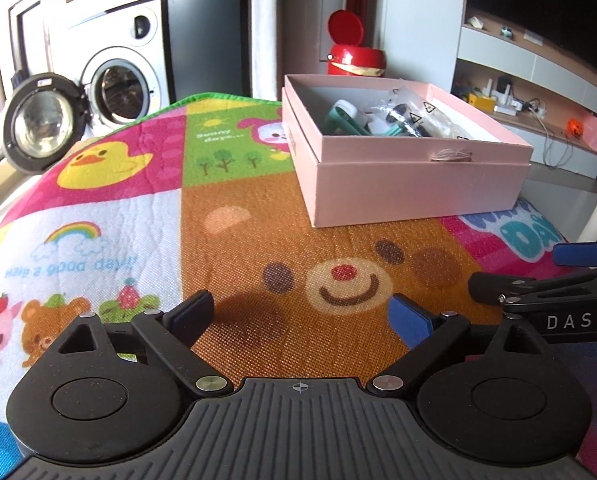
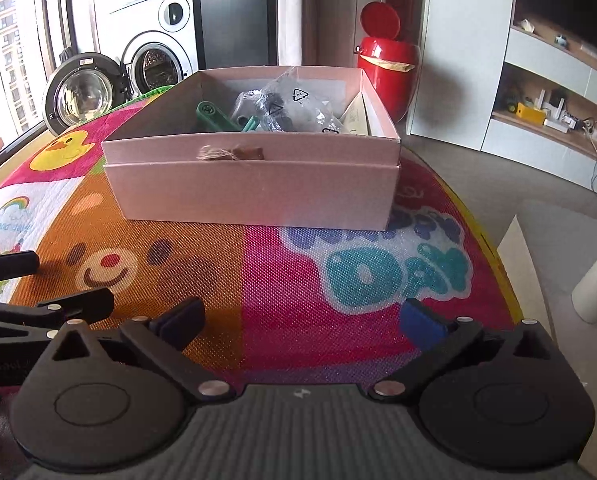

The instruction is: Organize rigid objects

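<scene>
— Both grippers: what are they holding?

— Nothing. I am keeping the left gripper [image 1: 302, 318] and the right gripper [image 2: 302, 322] spread to full width, with only the mat [image 2: 298, 280] between the fingers.

— And the pink box [image 2: 254, 190]?

— It is sitting open on the mat, ahead of both grippers, its long side lying across my right view. Green parts [image 2: 214, 114] and a plastic bag [image 2: 294, 108] are lying inside.

The play mat [image 1: 234, 216] carries upside-down print: "Have a good day!!" under a rainbow [image 1: 74, 234], "Sunny days..." on the green square [image 1: 214, 136], and large teal letters reading "DAY" [image 2: 398, 268]. "DAS" stands in white on the right gripper [image 1: 578, 268]. Recycling triangles mark the clear plastic bag [image 2: 298, 100] in the pink box [image 2: 254, 192].
</scene>
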The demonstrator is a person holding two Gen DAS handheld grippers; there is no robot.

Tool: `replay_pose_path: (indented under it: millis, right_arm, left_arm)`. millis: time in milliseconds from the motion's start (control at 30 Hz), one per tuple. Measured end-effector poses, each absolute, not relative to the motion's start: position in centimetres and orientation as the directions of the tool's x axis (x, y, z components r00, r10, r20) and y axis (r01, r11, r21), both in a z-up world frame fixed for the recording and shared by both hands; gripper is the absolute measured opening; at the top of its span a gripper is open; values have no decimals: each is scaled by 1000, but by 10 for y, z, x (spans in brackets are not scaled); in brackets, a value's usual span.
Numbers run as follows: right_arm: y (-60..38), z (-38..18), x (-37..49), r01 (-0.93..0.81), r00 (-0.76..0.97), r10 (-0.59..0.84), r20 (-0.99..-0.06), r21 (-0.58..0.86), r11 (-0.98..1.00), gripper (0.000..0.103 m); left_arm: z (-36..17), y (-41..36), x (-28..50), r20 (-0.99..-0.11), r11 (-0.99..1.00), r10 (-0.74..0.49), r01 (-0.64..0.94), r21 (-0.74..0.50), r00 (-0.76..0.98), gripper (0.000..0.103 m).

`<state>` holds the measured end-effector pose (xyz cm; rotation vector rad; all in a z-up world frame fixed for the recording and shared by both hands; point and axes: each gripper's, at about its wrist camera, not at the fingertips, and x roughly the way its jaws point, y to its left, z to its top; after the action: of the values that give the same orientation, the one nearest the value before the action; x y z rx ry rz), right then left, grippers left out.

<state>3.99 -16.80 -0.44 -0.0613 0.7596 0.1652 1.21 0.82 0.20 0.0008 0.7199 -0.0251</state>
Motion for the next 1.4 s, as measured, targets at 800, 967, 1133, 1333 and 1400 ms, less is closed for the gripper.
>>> replay_pose_path:
  millis: [800,967,1133,1333,1400]
  right_arm:
    - [-168,-10,22,-122,777,99,-622,5,992,103]
    - [-168,-10,21,-122,778,98,-620,4,992,103]
    - [-168,-11,21,-122,778,99,-621,5,992,103]
    - [-168,-11,21,-122,778,99,-621,5,992,103]
    - [-169,-11,21,-122,778,99,-621,5,992,103]
  left_arm:
    - [-3,11,6,-629,999,48,-47,18,776,99]
    - [-3,10,6,-628,999,49,-47,20,776,99]
    - [-3,10,6,-628,999,48,-47,19,776,99]
    - [-3,10,6,-629,999,48,-47,18,776,99]
    - [-3,10,6,-628,999,49,-47,19,776,99]
